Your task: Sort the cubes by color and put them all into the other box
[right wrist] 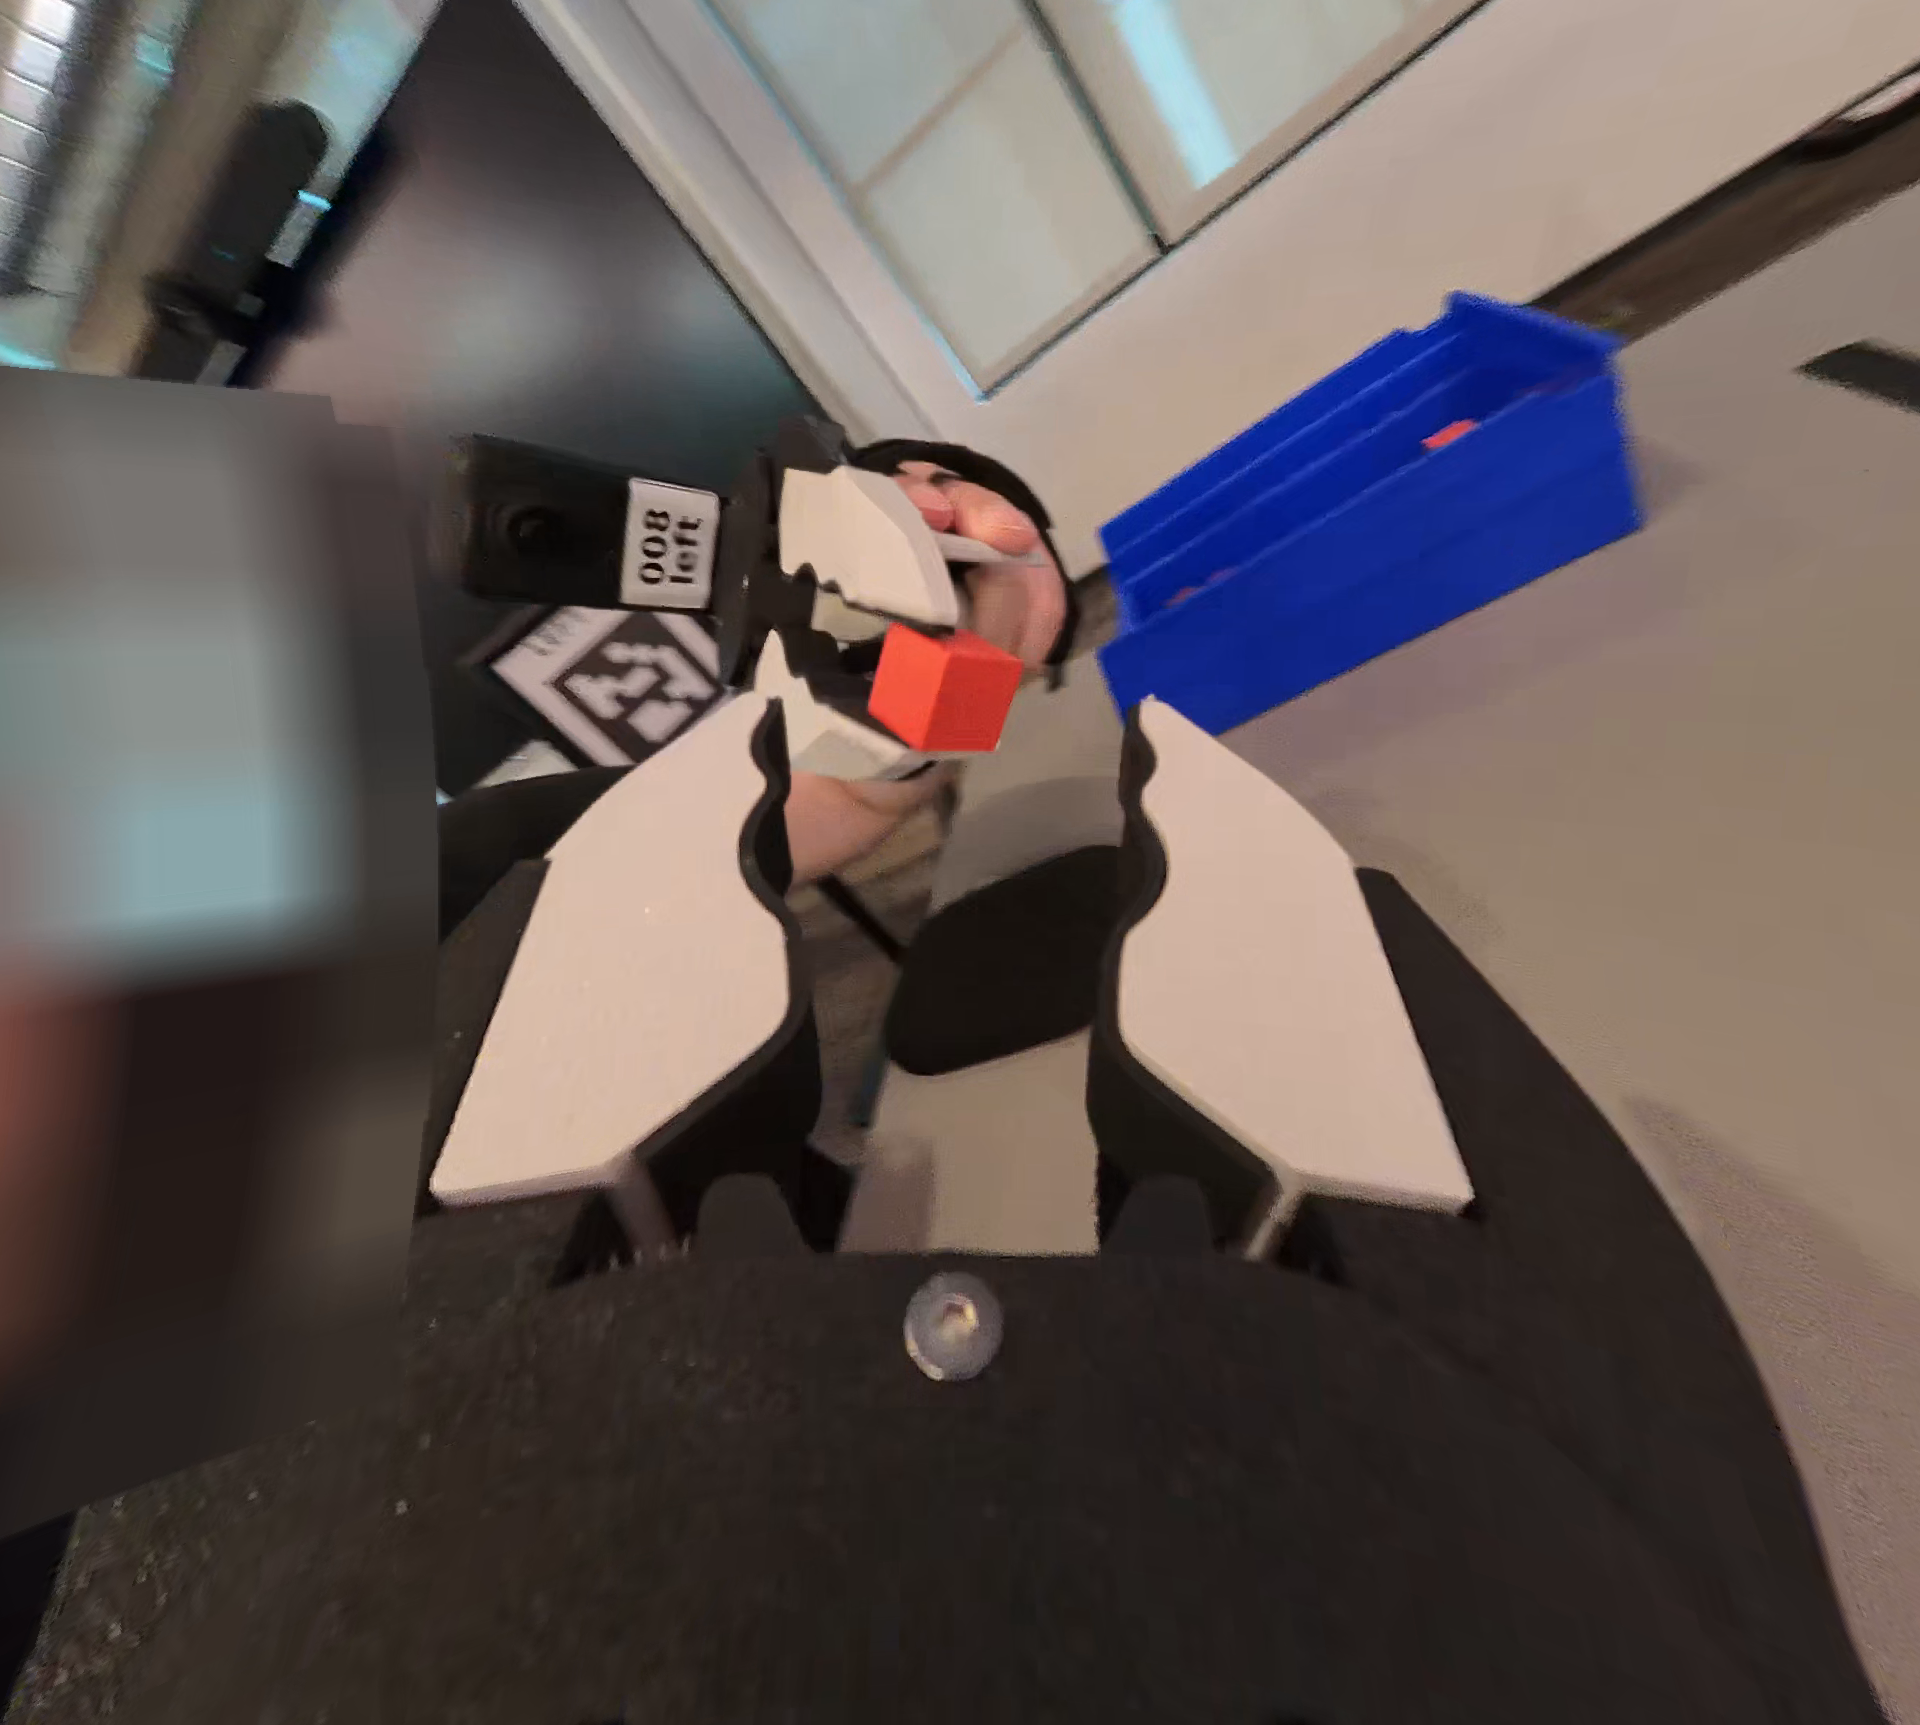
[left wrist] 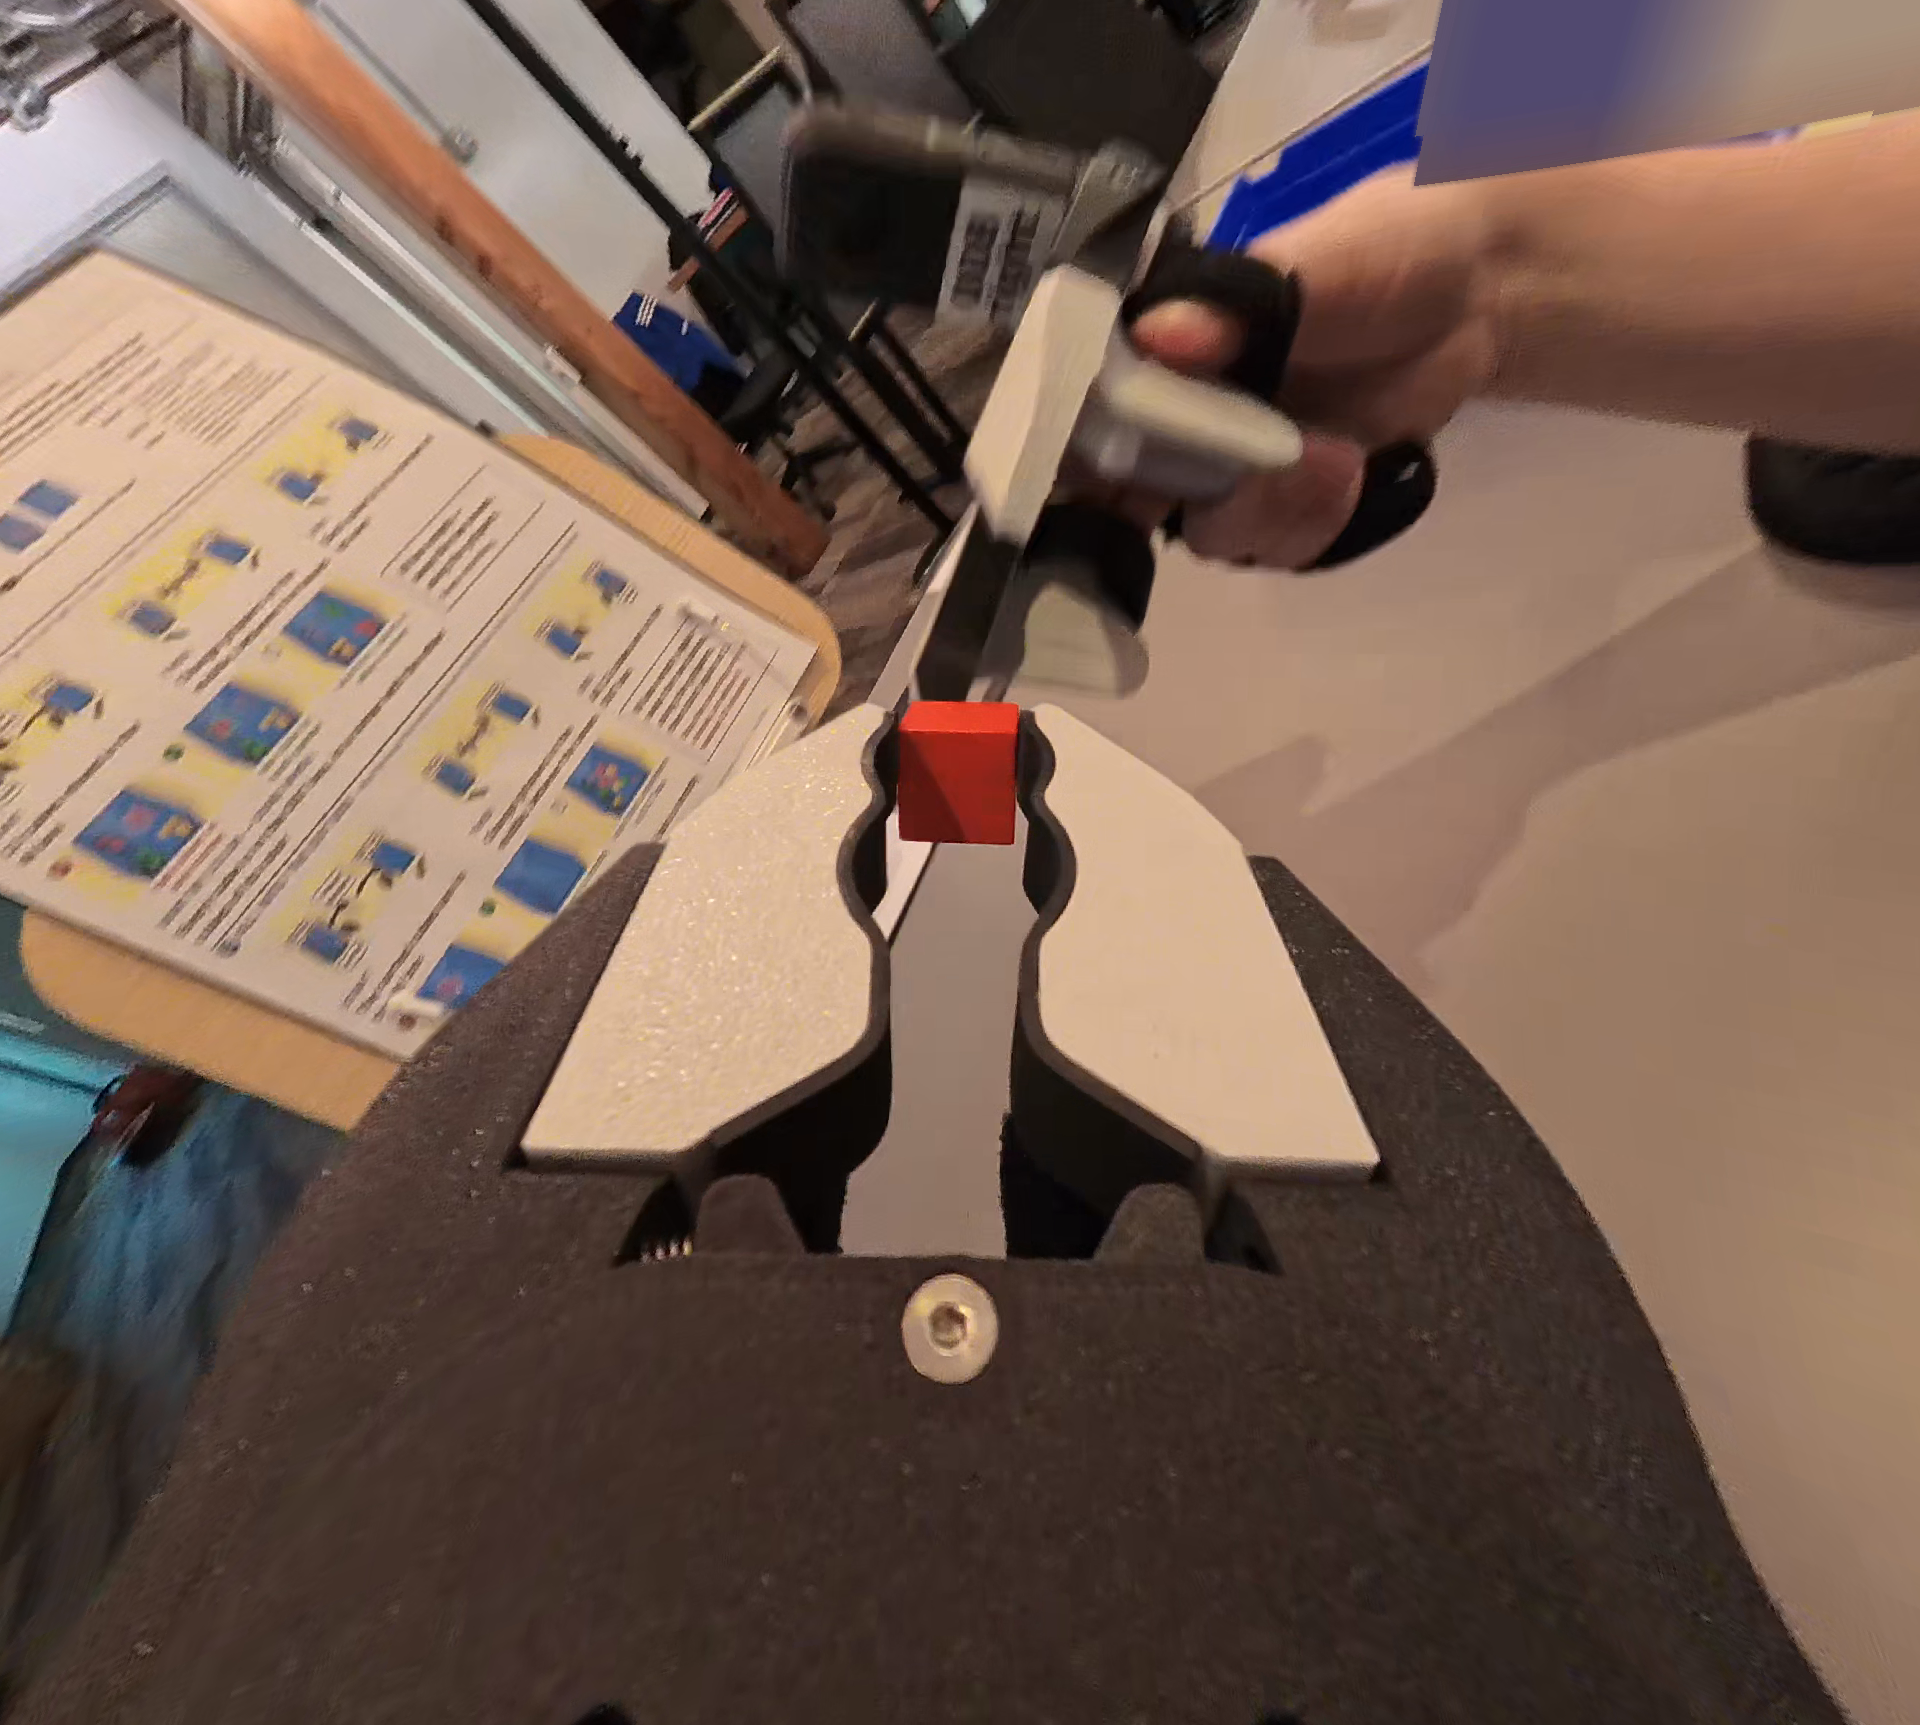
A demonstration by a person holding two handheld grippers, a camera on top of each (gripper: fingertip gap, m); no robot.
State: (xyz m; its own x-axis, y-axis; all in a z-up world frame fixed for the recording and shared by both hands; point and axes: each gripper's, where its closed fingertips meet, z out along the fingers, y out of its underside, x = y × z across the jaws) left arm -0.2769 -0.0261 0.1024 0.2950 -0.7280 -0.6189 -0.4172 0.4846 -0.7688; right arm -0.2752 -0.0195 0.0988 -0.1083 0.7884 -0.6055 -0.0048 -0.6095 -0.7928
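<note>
Nearest the lens in the left wrist view, the left gripper pinches a red cube at its very fingertips, jaws narrowed to the cube's width and both pads touching its sides. Seen from the right wrist view, that same cube hangs in the air, clear of the table, with one corner turned toward the camera. A cube has no long axis to speak of, so the grip's direction matters little.

The right gripper stands wide apart and holds nothing; in the left view it sits just beyond the cube, motion-blurred, gripped by the person's hand.

What the coming move turns on: the blue box lies to the right of the held cube in the right wrist view, near it, resting on the table. The left gripper, already carrying, is the one to deliver; the cube must travel rightward over the near wall and come down inside. Some red shapes show within the box, probably cubes already placed, though blur keeps me from being sure.

At the left edge of the left view a printed sheet lies on a tan board. The table itself is pale grey. Beyond it stand wooden beams, black frames, and in the right view a row of large windows.
</note>
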